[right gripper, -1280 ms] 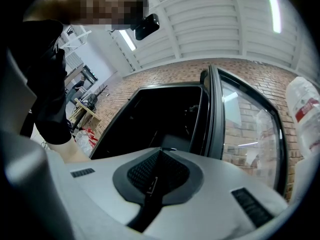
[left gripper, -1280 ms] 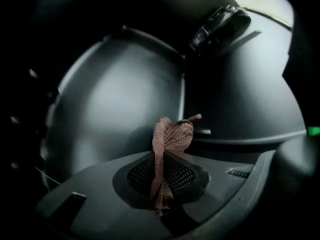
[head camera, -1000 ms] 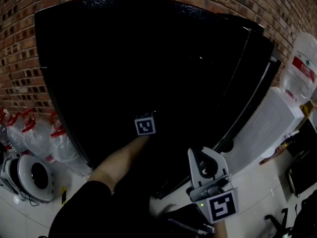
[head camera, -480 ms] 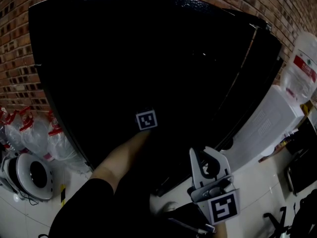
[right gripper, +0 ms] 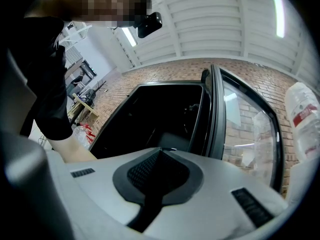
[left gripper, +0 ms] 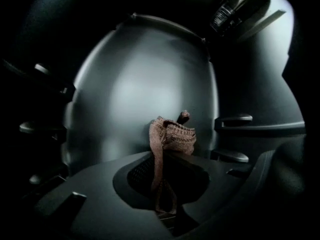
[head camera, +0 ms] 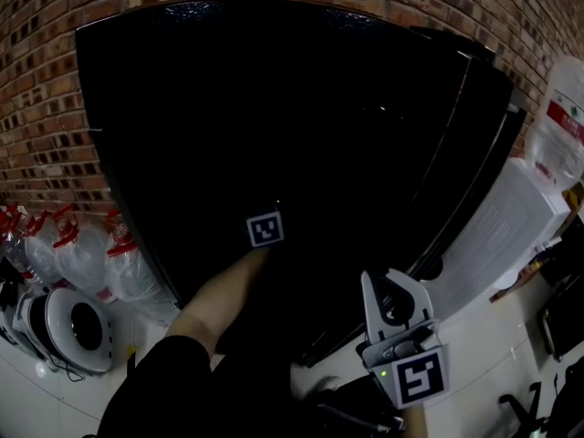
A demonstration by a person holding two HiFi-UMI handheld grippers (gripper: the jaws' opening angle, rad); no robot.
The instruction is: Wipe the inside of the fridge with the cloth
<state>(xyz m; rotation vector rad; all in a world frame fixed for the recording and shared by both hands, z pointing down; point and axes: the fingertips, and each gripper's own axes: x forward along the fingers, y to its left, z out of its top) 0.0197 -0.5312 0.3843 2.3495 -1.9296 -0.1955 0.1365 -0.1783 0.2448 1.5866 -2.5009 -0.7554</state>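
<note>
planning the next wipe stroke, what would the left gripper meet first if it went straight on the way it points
Most likely the fridge's pale back wall, touched first by the cloth pinched in the left gripper. How far off it is isn't clear.

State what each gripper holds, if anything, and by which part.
The left gripper is shut on the pinkish-brown knitted cloth, pinching a bunched fold, a strip trailing back between the jaws. The right gripper is shut on nothing.

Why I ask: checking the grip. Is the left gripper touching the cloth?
Touching: the left gripper view shows the left gripper shut on the cloth, pinched between its jaws.
</note>
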